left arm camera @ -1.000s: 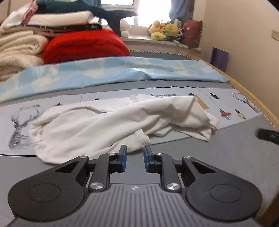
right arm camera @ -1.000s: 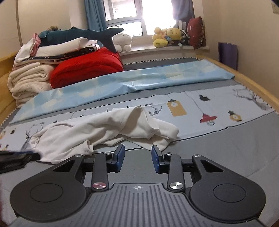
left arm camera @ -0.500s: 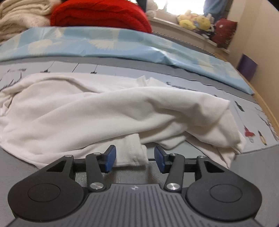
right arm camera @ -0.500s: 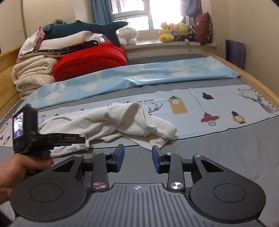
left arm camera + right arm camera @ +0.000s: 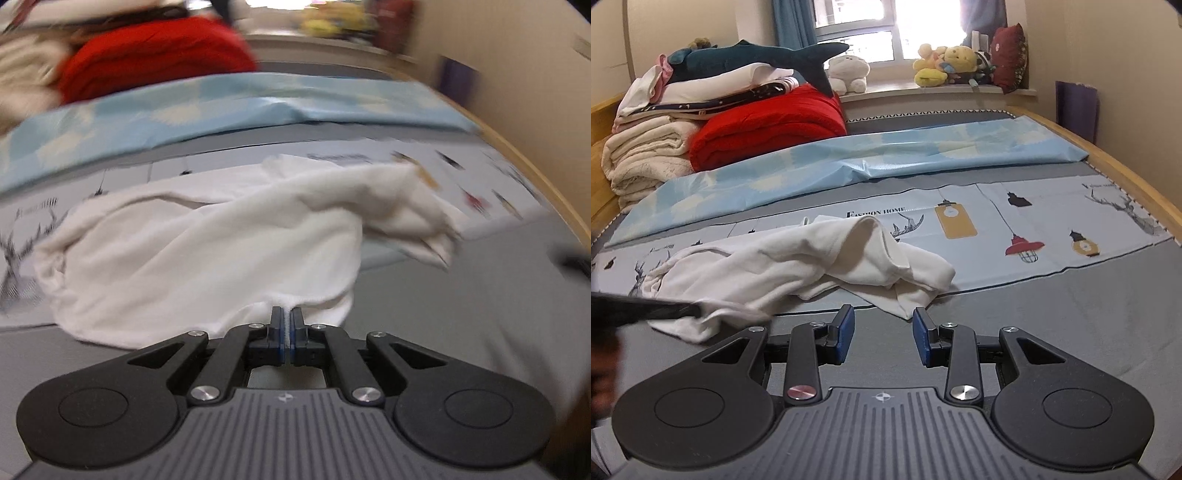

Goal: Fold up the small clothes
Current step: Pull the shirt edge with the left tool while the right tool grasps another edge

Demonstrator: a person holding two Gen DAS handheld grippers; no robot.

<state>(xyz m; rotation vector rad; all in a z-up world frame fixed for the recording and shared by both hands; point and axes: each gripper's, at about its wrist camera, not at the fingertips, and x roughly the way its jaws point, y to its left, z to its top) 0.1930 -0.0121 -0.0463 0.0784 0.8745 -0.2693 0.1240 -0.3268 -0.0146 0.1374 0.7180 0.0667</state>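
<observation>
One garment: crumpled white garment (image 5: 798,266) on the printed grey bedsheet (image 5: 1052,295).
Left gripper (image 5: 286,325): jaws pinched together on the garment's near hem.
Right gripper (image 5: 882,332): jaws partly apart, empty, just short of the garment.
Behind: light-blue sheet (image 5: 849,162), red blanket (image 5: 768,129).

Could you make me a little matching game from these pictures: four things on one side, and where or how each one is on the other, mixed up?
Things:
1. left gripper
2. right gripper
3. red blanket
4. toy shark

States or places:
A. on top of the stack of folded bedding
B. open, nothing between its fingers
C. shut on the near edge of the white garment
D. folded, beside the cream blankets

Pairs: 1-C, 2-B, 3-D, 4-A
</observation>
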